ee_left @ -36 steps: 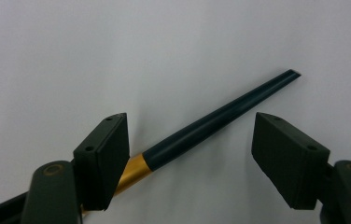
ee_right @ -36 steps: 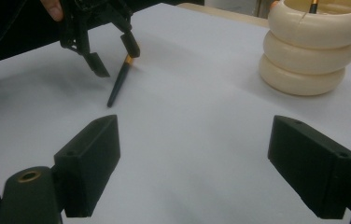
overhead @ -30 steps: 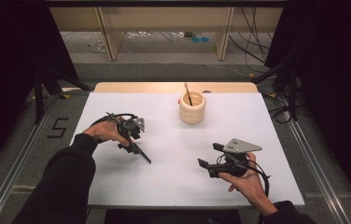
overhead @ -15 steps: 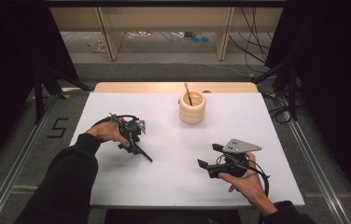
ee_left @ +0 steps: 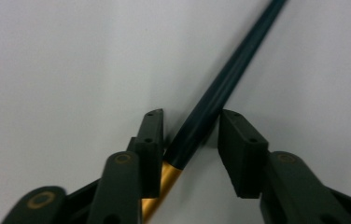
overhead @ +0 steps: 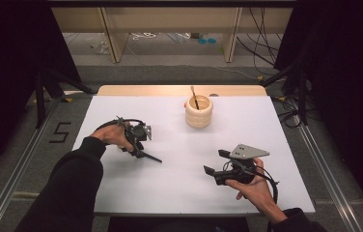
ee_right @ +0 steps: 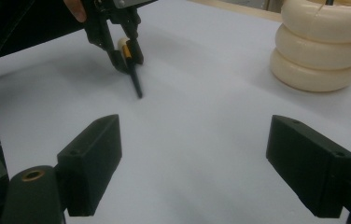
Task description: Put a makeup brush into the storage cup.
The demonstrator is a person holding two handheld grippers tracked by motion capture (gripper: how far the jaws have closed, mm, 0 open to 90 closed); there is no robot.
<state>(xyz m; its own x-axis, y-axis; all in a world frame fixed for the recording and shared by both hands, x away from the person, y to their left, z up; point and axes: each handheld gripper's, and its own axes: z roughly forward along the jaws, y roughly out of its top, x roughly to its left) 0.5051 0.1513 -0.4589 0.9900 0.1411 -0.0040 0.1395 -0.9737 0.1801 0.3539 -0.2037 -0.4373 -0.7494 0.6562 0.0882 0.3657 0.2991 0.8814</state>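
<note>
Dark pen [ee_left: 220, 84] with a gold band lies flat on the white table [overhead: 179, 193], well to the left of the cream ribbed holder [overhead: 199, 112] and nearer my side; its dark end points away from the left gripper [overhead: 138, 144]; in the left gripper view the jaws straddle the shaft near the gold band, one pad about touching, a gap on the other side, so not clamped yet; against half a second ago the pen sits lower and flatter, so I read it as resting on the table with the grab to come; holder already has one stick [overhead: 194, 98] standing in it; right gripper [overhead: 218, 164] is right of the holder and nearer me, jaws wide apart, holding nothing; next I'd close left and lift.
</note>
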